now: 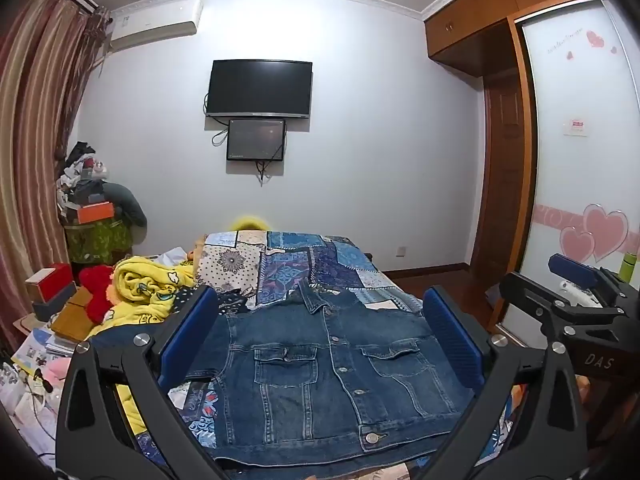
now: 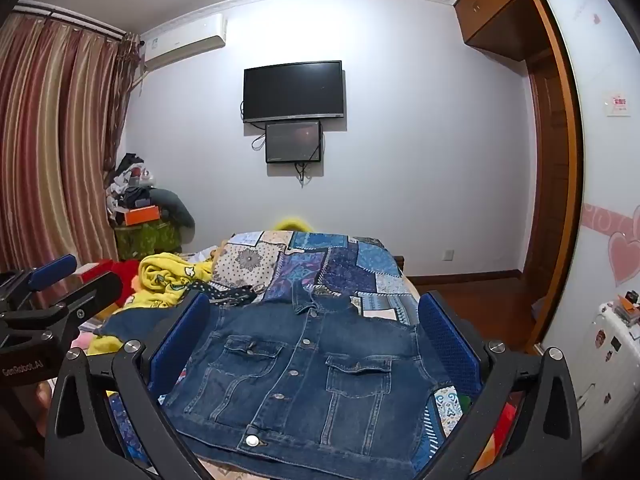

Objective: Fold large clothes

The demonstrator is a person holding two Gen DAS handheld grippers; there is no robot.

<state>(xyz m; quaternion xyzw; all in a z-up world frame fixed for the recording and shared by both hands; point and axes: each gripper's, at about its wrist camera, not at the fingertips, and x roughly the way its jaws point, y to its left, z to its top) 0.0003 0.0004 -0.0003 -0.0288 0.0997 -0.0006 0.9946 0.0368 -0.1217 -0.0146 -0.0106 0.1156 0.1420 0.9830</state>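
Note:
A blue denim jacket (image 1: 320,368) lies face up and buttoned on the patchwork bedspread (image 1: 316,264), collar away from me, hem towards me. Its sleeve on the left trails towards the yellow clothes. My left gripper (image 1: 320,328) is open and empty, held above the jacket's near part, with its blue pads (image 1: 192,332) wide apart. My right gripper (image 2: 314,332) is open and empty too, over the same jacket (image 2: 304,376). It also shows at the right edge of the left wrist view (image 1: 580,292). The left gripper shows at the left edge of the right wrist view (image 2: 48,292).
Yellow clothing (image 1: 148,288) and a red plush toy (image 1: 96,292) are piled on the bed's left side. Boxes and papers (image 1: 52,320) lie further left by the curtain. A white suitcase (image 2: 608,364) and wardrobe doors stand on the right. A TV (image 1: 258,88) hangs on the far wall.

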